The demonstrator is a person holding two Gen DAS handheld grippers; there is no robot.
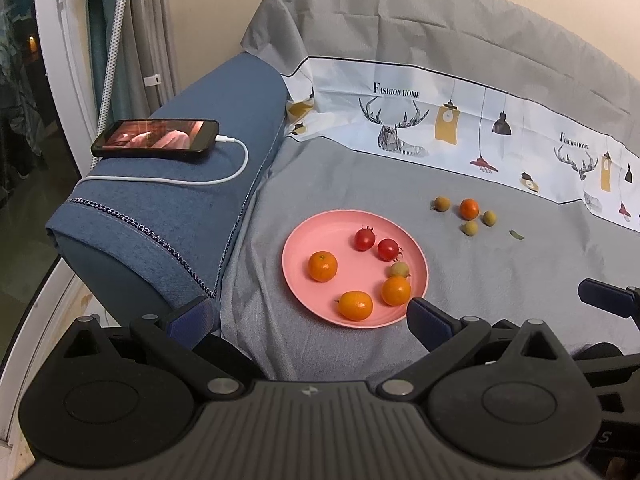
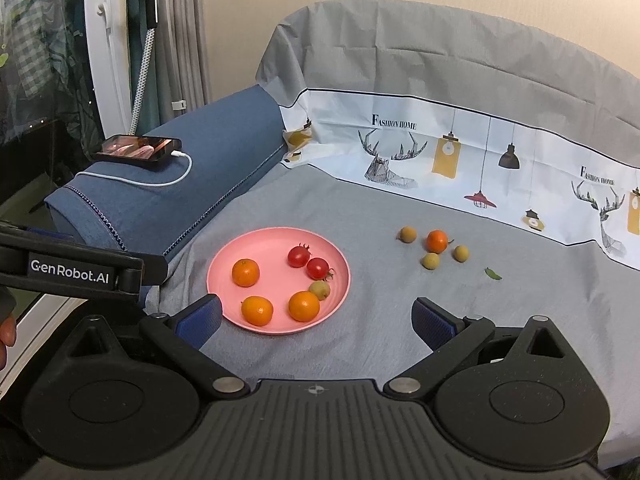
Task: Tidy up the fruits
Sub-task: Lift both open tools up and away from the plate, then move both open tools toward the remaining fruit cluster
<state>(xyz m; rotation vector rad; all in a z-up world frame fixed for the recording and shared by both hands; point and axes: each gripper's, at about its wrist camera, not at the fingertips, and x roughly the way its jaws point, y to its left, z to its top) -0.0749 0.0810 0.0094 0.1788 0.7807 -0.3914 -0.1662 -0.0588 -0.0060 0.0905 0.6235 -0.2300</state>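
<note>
Fruit partly gathered on a pink plate, both grippers released.

The pink plate (image 2: 224,300) on the grey cloth (image 2: 380,332) holds three oranges, two cherry tomatoes (image 2: 298,256) and one small yellow-green fruit (image 2: 320,289). Well apart to its right lie a fourth orange (image 2: 436,241) and three yellow-green fruits (image 2: 431,260) on the cloth, a green leaf (image 2: 493,274) nearby. The left gripper (image 1: 308,316) and right gripper (image 2: 316,320) hover near the plate, jaws spread and empty. A charging phone (image 1: 156,139) rests on the blue armrest (image 1: 180,208).
</note>
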